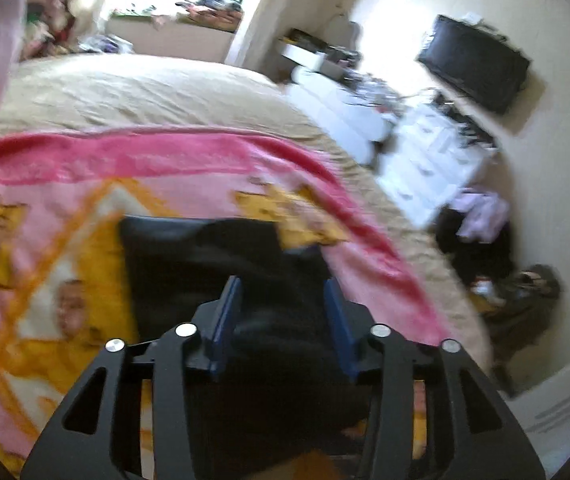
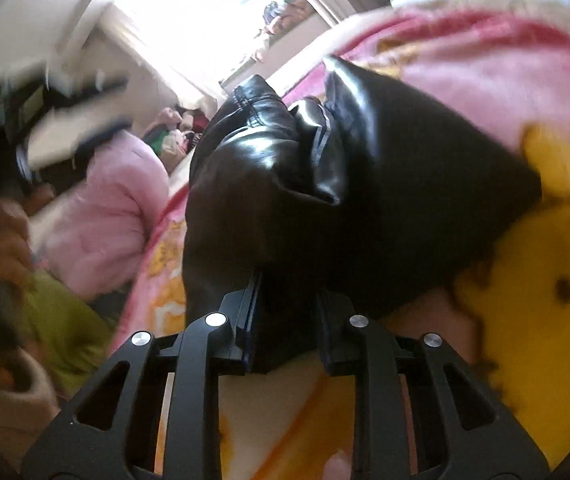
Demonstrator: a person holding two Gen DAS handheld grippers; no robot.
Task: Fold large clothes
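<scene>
Black garment (image 2: 285, 184) between right fingers (image 2: 251, 312) (blurred)

glossy black leather garment (image 2: 269, 168) on a fleecy pink blanket (image 1: 213, 152); matt beige bedsheet (image 1: 145, 92).

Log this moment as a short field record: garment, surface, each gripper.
garment: black leather-look garment, bunched, partly folded
surface: pink and yellow blanket on a bed with a beige cover
left gripper: jaws apart over the garment, not pinching
right gripper: jaws narrow, garment's edge between them
nearby: pink padded jacket
</scene>
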